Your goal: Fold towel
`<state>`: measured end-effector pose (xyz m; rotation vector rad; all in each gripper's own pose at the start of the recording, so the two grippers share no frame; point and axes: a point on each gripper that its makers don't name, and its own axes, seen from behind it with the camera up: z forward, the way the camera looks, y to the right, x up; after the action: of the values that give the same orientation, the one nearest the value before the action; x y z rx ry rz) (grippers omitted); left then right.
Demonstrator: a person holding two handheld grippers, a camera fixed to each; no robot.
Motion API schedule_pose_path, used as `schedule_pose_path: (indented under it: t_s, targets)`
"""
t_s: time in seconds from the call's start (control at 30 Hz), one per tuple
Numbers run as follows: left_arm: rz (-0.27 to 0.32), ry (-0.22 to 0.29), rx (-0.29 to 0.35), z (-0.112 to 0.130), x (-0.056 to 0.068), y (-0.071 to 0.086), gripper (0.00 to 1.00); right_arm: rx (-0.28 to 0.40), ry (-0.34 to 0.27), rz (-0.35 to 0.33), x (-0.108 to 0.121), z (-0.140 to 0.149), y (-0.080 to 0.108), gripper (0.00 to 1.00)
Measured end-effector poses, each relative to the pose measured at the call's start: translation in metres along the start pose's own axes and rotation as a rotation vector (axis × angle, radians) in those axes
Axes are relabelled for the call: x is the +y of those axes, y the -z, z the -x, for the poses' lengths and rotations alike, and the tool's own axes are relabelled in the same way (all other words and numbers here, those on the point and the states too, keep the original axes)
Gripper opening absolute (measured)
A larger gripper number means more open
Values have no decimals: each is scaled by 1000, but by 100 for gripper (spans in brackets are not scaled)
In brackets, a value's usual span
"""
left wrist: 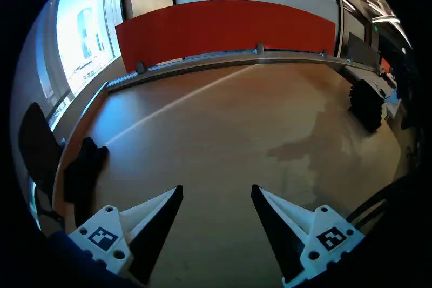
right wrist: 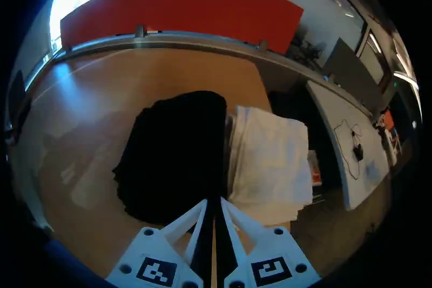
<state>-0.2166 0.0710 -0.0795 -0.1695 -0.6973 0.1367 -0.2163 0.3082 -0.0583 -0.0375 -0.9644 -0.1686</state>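
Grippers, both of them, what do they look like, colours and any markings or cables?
The left gripper and the right gripper look alike: white fingers tapering to points, black pads on the inner faces, and a square black-and-white marker ringed by small holes on each finger's base. Dark cables run beside the left one.

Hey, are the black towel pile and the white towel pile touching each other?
Touching. In the right gripper view the black towel pile and the white towel pile meet along one long edge, with no table showing between them.
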Motion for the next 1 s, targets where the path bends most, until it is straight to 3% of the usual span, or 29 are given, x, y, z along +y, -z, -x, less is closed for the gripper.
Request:
schedule_pose_path:
  t_s: [1.0]
  targets:
    - [-3, -14, -6, 5, 3, 7, 94, -50, -21, 24, -2, 25, -14, 7]
